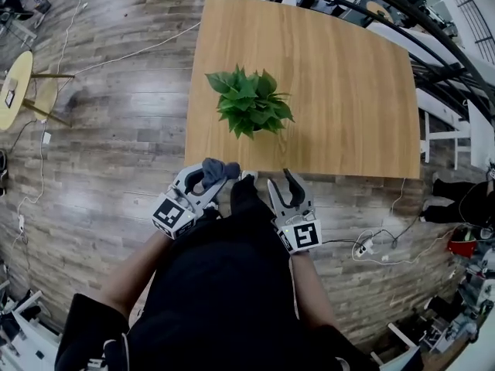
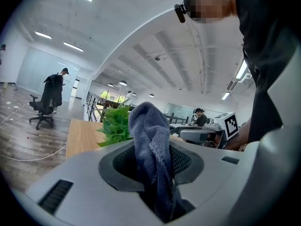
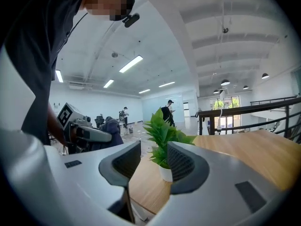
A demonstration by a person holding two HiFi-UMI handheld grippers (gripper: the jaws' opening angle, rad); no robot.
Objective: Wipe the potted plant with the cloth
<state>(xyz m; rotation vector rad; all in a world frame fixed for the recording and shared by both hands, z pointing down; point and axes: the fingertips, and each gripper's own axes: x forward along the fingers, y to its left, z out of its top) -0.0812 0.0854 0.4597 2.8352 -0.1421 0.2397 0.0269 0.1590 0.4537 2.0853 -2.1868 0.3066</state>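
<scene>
The left gripper (image 1: 207, 175) hovers just off the table's (image 1: 348, 91) near edge, close to its near-left corner. Its jaws are clenched on a dark grey-blue cloth (image 1: 219, 170), which bunches up between the pads and stands above them in the left gripper view. The potted plant (image 1: 249, 103) stands upright on the table, closer to the left edge than the right and set back from the near edge, apart from both grippers. Its green leaves hide the pot from above, while the right gripper view shows the pot is white. The right gripper (image 1: 281, 180) is also at the near edge, beside the left one. Its jaws are parted with nothing between them, and the plant shows beyond the gap.
</scene>
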